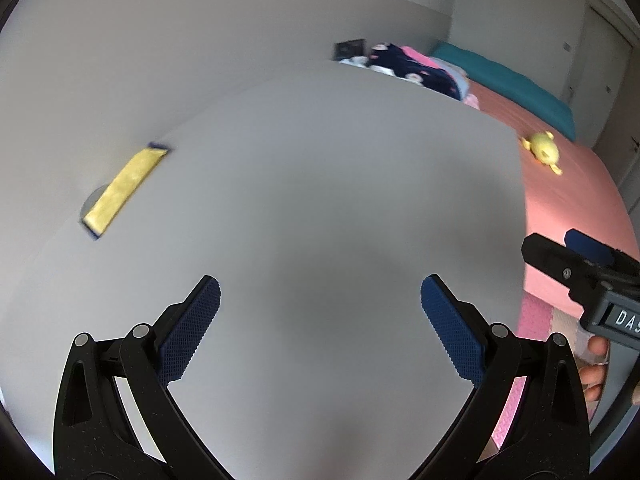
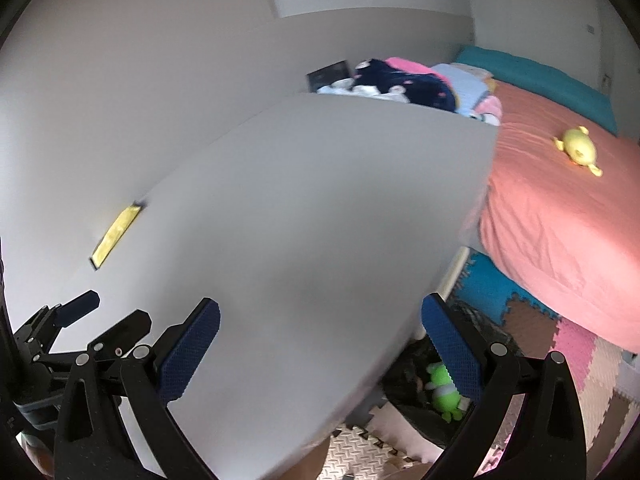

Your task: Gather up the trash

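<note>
Both claws spread wide and empty above a pale grey table (image 1: 320,200); left gripper (image 1: 320,324) over the near middle of the top, right gripper (image 2: 320,340) at the table's near right corner, half over the edge, probably poised to reach down toward a dark bag (image 2: 416,396) on the floor there, likely the place for rubbish, though hard to make out behind the blue pad. Only one likely piece of trash on the table: a yellow wrapper (image 1: 122,190), flat, long and narrow with dark blue ends, lying at the far left edge of the top against the wall, well apart from both claws; probably left there simply where it was dropped. Long axis running diagonally, near end toward the left, far end pointing away and to the right along the wall line; partly covering a small round grey mark in the left view. Nearer to the left claw, so probably that one's pick. Off to the right, a pink bed (image 2: 560,220) with a yellow plush toy (image 2: 578,150); a green toy (image 2: 444,392) at the bag, not obviously trash.
</note>
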`<state>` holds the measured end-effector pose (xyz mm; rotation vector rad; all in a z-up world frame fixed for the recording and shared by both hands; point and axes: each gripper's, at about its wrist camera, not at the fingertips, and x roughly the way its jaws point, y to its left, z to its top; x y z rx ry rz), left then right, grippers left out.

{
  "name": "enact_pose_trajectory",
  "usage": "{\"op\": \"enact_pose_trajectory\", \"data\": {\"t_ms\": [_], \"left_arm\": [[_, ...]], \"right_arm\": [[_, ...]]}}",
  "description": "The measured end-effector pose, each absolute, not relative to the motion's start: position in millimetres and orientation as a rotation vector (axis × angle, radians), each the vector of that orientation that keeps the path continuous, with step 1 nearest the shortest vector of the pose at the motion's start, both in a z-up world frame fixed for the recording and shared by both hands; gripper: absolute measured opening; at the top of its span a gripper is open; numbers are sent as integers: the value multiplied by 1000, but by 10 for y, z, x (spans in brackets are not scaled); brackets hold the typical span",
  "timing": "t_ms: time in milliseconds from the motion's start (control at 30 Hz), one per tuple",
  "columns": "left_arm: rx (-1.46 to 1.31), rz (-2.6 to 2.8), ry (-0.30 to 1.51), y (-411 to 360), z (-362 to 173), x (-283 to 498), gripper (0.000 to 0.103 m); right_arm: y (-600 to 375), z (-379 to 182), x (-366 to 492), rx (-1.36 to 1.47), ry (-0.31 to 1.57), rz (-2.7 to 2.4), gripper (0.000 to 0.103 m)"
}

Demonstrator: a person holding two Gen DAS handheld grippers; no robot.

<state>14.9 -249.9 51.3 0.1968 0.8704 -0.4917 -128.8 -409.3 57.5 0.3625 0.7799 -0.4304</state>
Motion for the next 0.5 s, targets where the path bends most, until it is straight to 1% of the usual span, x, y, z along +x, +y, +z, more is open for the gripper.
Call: {"op": "enact_pose_trajectory", "data": {"t_ms": [500], "left_arm": [[170, -337, 897, -1509, 478, 326, 97]], "right_arm": [[-3217, 393, -710, 297, 854, -303, 100]]}}
